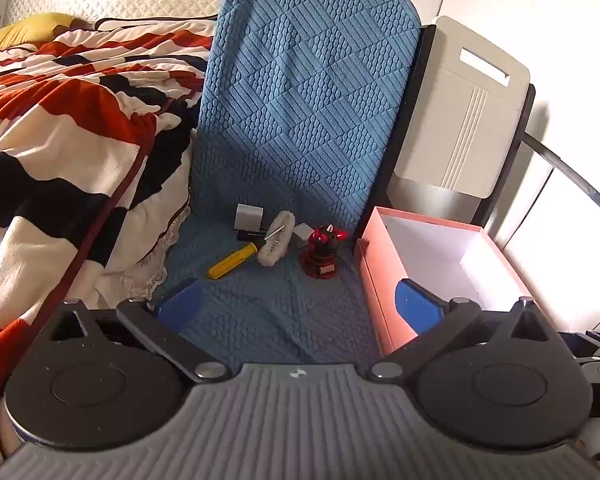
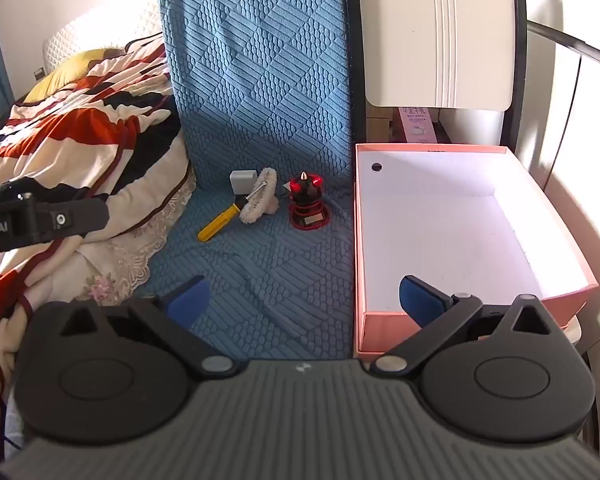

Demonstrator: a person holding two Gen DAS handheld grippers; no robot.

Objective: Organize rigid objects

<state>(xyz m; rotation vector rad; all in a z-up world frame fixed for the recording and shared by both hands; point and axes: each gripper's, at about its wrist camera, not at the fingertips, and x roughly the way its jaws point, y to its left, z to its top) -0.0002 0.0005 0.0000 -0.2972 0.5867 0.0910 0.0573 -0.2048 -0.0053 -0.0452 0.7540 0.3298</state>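
On a blue textured cloth point(image 1: 284, 304) lie a yellow-handled screwdriver point(image 1: 234, 260), a white fluffy brush point(image 1: 276, 238), a grey cube point(image 1: 249, 217) and a red-and-black figurine point(image 1: 322, 254). They also show in the right wrist view: screwdriver point(image 2: 218, 222), brush point(image 2: 260, 196), cube point(image 2: 243, 182), figurine point(image 2: 307, 204). A pink box point(image 1: 374, 276) with a white inside stands open and empty to the right point(image 2: 480, 148). My left gripper point(image 1: 300, 304) is open and empty, well short of the objects. My right gripper point(image 2: 304, 300) is open and empty, its right finger over the box's near corner.
A bed with a red, white and black striped blanket point(image 1: 60, 140) lies to the left. A white panel point(image 1: 460, 120) stands behind the box. The left gripper's body point(image 2: 40, 220) shows at the left of the right wrist view.
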